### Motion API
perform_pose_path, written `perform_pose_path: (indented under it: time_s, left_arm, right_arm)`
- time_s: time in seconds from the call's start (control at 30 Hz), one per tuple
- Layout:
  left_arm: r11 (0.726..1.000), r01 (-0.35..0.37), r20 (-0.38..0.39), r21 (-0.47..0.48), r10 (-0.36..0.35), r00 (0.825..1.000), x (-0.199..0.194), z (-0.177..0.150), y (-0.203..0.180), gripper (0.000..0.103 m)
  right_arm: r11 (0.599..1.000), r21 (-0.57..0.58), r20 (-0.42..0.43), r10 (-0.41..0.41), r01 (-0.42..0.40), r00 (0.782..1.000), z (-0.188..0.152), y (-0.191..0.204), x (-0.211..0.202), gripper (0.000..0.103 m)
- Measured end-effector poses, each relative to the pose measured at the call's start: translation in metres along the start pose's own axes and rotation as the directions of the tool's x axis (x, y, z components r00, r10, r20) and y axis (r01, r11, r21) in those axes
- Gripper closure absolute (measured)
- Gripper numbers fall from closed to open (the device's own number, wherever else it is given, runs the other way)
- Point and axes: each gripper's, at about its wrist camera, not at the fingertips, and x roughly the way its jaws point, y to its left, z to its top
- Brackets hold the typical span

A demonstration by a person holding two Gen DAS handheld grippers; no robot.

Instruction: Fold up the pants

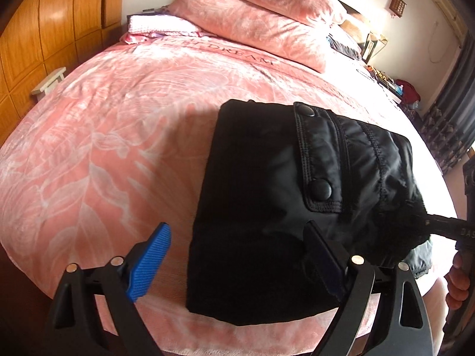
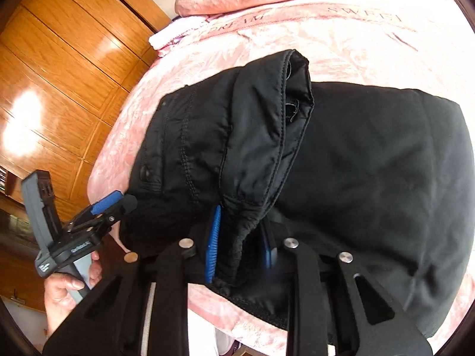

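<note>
right tongs pinch pants waistband; left tongs wide.

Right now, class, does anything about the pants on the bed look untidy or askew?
Yes. The black pants are not flat: a bunched fold stands up at the near edge where the right gripper pinches it.

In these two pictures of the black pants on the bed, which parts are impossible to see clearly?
- Left wrist view: the pants hide the right hand-held gripper's fingertips.
- Right wrist view: the pants run past the right edge, so their full extent is cut off.
- Right wrist view: the left hand-held gripper's far finger is hidden behind the pants.
</note>
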Motion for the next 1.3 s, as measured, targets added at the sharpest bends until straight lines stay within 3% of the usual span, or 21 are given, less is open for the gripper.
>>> perform_pose_path:
  time_s: [0.1, 0.23, 0.4, 0.7, 0.93, 1.13, 1.27, 1.3]
  left_arm:
    - [1.000, 0.000, 0.007, -0.031, 0.000, 1.000, -0.004, 0.004, 0.005, 0.012]
    - [0.999, 0.036, 0.014, -0.023, -0.036, 0.999, -0.008, 0.006, -0.004, 0.012]
    - [0.996, 0.076, 0.016, 0.046, -0.076, 0.997, -0.010, 0.008, -0.032, 0.012]
    - [0.976, 0.101, -0.001, 0.195, -0.102, 0.995, -0.003, 0.007, -0.096, 0.011]
    - [0.964, 0.084, -0.035, 0.251, -0.077, 0.996, 0.015, 0.000, -0.122, 0.011]
    - [0.968, 0.087, -0.060, 0.234, -0.075, 0.995, 0.025, -0.004, -0.123, 0.011]
    - [0.971, 0.093, -0.071, 0.221, -0.079, 0.994, 0.023, -0.001, -0.122, 0.011]
    - [0.971, 0.100, -0.070, 0.217, -0.086, 0.994, 0.021, 0.001, -0.122, 0.011]
  right_arm:
    - [0.998, -0.004, 0.044, 0.069, -0.069, 0.997, 0.007, 0.004, -0.021, 0.085]
    - [0.997, -0.027, 0.100, 0.074, -0.071, 0.992, 0.009, 0.007, -0.053, 0.085]
    - [0.999, -0.023, 0.154, 0.043, -0.040, 0.987, 0.009, -0.005, -0.092, 0.085]
    - [0.994, 0.084, 0.185, -0.088, 0.073, 0.979, -0.010, -0.071, -0.140, 0.085]
    - [0.978, 0.157, 0.106, -0.154, 0.136, 0.982, -0.027, -0.113, -0.121, 0.083]
    - [0.969, 0.210, 0.067, -0.147, 0.130, 0.987, -0.039, -0.137, -0.097, 0.076]
    - [0.969, 0.182, 0.051, -0.182, 0.170, 0.982, -0.037, -0.132, -0.101, 0.059]
    - [0.970, 0.171, 0.059, -0.185, 0.173, 0.981, -0.033, -0.127, -0.104, 0.058]
